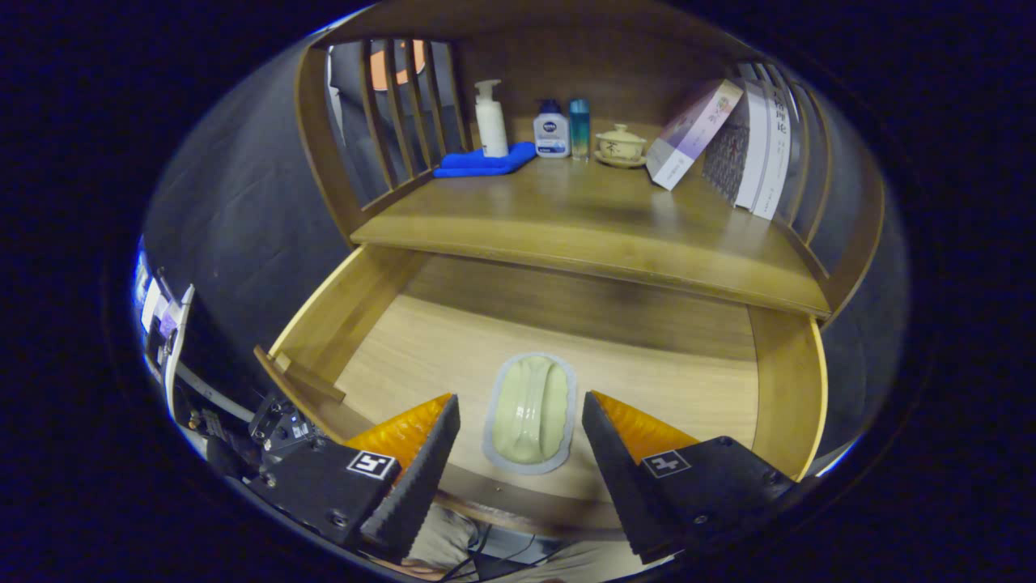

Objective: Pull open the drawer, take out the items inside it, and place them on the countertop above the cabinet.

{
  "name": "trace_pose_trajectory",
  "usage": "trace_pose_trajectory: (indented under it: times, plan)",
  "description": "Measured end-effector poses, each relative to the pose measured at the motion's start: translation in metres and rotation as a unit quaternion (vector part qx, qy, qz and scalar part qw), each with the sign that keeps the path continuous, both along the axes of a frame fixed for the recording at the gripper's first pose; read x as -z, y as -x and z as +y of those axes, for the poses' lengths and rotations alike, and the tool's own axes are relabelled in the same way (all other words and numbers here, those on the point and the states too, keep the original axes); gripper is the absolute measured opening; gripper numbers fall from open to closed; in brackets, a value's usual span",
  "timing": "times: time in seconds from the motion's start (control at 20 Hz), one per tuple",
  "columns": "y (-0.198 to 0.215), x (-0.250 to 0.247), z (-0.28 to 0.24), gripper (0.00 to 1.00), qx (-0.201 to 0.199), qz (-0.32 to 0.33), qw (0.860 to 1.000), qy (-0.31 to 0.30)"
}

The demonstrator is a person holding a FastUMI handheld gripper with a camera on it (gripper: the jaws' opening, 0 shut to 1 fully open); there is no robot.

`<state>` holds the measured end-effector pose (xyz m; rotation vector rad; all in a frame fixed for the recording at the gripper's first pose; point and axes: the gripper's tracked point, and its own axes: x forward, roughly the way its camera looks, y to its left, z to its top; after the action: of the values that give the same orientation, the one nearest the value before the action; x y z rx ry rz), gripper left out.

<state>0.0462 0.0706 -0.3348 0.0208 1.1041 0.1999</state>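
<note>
- Drawer (777,380) stands pulled open under the countertop (583,219); the pale oval dish (530,413) lies on its floor.
- Your gripper (518,453) has its fingers spread, one on each side of the dish, touching nothing, ready to close.

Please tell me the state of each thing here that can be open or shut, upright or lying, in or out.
drawer: pulled open
soap dish: lying flat in the drawer, between the tongs' fingers, not gripped
tongs: open, fingers either side of the soap dish
pump bottle: upright on the countertop
lidded cup: lid on, upright
books: standing, one leaning
blue cloth: folded flat
</note>
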Motion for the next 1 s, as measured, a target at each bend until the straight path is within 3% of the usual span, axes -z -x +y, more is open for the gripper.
trace_pose_trajectory:
  times: [0.5, 1.0]
  plan:
    - [-0.008, 0.047, 0.009, 0.69, 0.008, 0.081, 0.997, 0.0]
    - [-0.012, 0.049, 0.001, 0.21, 0.023, 0.076, 0.997, -0.009]
